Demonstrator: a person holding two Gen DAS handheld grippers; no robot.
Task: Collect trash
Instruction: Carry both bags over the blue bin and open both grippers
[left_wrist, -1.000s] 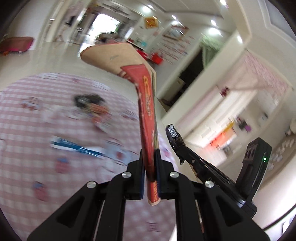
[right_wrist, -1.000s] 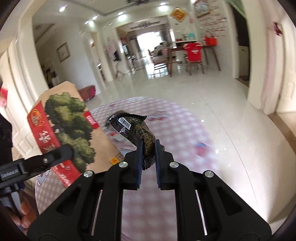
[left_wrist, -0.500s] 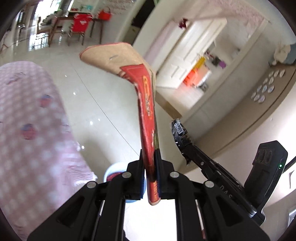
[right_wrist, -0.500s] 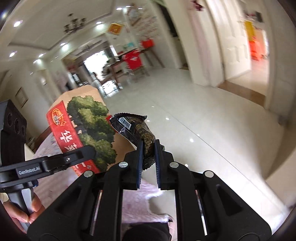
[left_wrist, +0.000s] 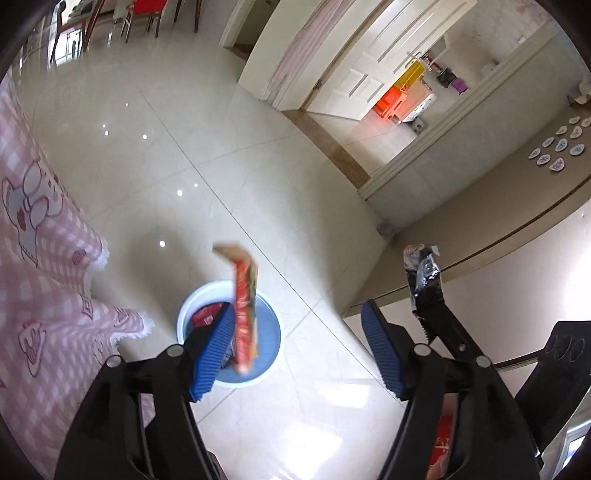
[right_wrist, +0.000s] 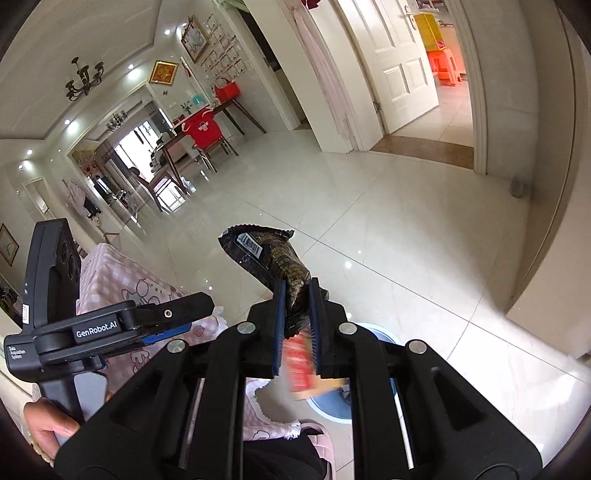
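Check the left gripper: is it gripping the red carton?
No, the left gripper is open, and the blurred red carton is loose above the blue bin.

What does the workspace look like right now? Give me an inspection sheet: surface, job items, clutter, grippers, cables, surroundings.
Surface: glossy tiled floor; pink checked tablecloth hanging at the table edge.
Job's things: blue bin on the floor, something red already inside; red carton blurred in mid-air above the bin, touching neither pad; black wrapper pinched upright.
Clutter: nothing seen.
Grippers: left gripper open wide, over the bin; right gripper shut on the black wrapper.
Cables: nothing seen.
Surroundings: white door ajar, dining table with red chair far back, person's hand on the left handle.
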